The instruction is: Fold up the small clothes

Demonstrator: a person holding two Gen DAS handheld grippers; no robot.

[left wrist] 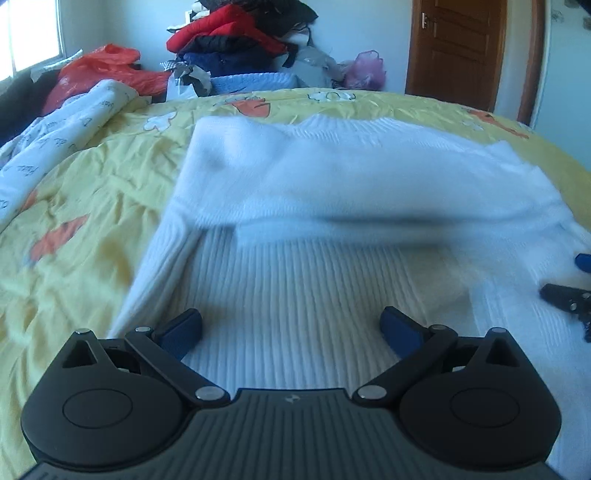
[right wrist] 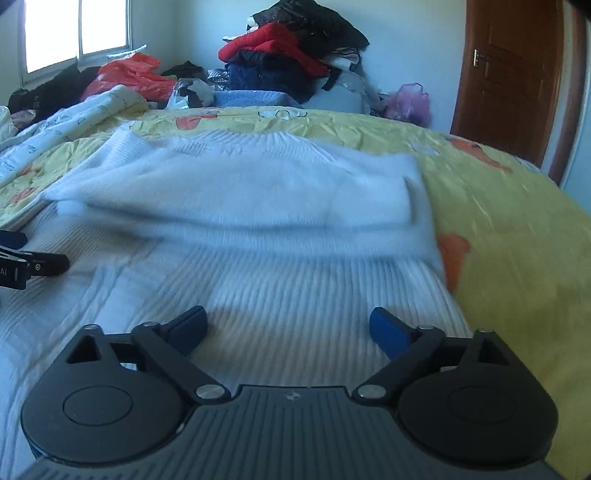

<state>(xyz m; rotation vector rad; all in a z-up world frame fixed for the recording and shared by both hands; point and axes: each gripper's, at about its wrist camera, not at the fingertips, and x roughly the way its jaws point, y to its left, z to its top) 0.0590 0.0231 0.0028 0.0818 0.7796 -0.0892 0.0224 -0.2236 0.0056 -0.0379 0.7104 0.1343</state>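
Two hand-held grippers hovered over a white ribbed sweater (left wrist: 295, 280) spread on a bed covered by a yellow quilt (left wrist: 92, 192) printed with orange and white shapes. The left gripper (left wrist: 291, 328) had its blue-padded fingers (left wrist: 183, 328) spread wide with only knit fabric showing between them, nothing pinched. The right gripper (right wrist: 288, 328) likewise stood wide apart and empty above the ribbed lower part of the garment. Both sleeves lay folded across the sweater's upper body, forming a soft, blurred white band (right wrist: 240, 199) running side to side, with the ribbed collar (right wrist: 273, 142) at the far edge. Each wrist view caught the other gripper's black tip at its border. Beyond the bed sat a heap of red, navy and black clothes (left wrist: 236, 37), an orange plastic bag (left wrist: 107, 70), a brown wooden door (left wrist: 458, 48) and a bright window (right wrist: 77, 29).
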